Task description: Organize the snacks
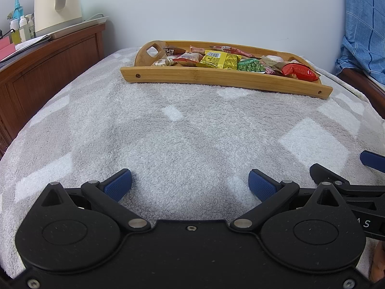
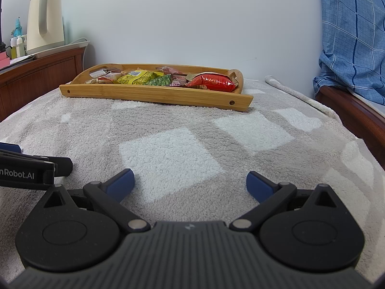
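A wooden tray [image 1: 216, 80] stands at the far end of a grey-and-white towel, holding several snack packets: a yellow one [image 1: 220, 60], a green one [image 1: 251, 65] and a red one [image 1: 298, 72]. The tray also shows in the right wrist view [image 2: 154, 95], with the yellow packet [image 2: 139, 77], green packet [image 2: 160, 81] and red packet [image 2: 211, 82]. My left gripper [image 1: 190, 184] is open and empty, low over the towel, well short of the tray. My right gripper [image 2: 190, 183] is open and empty beside it.
A brown wooden cabinet [image 1: 48, 72] at the left carries a cream kettle [image 1: 56, 2] and small bottles [image 1: 19, 24]. Blue checked bedding [image 2: 353, 36] and a wooden bed edge [image 2: 351, 110] lie at the right. A pale wall stands behind the tray.
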`<action>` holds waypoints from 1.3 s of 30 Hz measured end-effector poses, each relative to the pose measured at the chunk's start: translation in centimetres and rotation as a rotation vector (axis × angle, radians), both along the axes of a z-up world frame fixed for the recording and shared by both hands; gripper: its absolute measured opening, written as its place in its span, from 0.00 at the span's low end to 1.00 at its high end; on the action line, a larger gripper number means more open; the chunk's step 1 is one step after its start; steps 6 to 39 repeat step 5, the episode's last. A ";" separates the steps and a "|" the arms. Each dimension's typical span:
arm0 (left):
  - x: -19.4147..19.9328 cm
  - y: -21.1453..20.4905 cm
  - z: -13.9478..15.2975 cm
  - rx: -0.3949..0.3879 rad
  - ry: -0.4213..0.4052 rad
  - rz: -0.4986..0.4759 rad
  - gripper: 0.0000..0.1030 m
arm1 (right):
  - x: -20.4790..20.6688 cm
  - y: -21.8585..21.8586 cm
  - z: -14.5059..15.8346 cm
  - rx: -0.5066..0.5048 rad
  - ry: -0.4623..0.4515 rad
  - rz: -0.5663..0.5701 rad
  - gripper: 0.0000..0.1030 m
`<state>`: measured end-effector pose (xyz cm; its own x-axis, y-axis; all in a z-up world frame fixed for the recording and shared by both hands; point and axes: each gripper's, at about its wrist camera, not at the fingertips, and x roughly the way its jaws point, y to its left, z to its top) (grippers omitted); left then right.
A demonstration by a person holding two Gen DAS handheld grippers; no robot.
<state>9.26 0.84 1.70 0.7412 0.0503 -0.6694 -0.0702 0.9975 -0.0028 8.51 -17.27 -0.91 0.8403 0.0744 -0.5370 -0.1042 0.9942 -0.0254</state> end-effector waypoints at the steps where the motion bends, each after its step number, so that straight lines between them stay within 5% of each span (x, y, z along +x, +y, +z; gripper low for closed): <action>1: 0.0 0.0 0.0 0.000 0.000 0.000 1.00 | 0.0 0.0 0.0 0.000 0.000 0.000 1.00; 39: 0.0 0.0 0.0 -0.001 0.001 0.001 1.00 | 0.0 0.0 0.0 0.000 0.000 0.000 1.00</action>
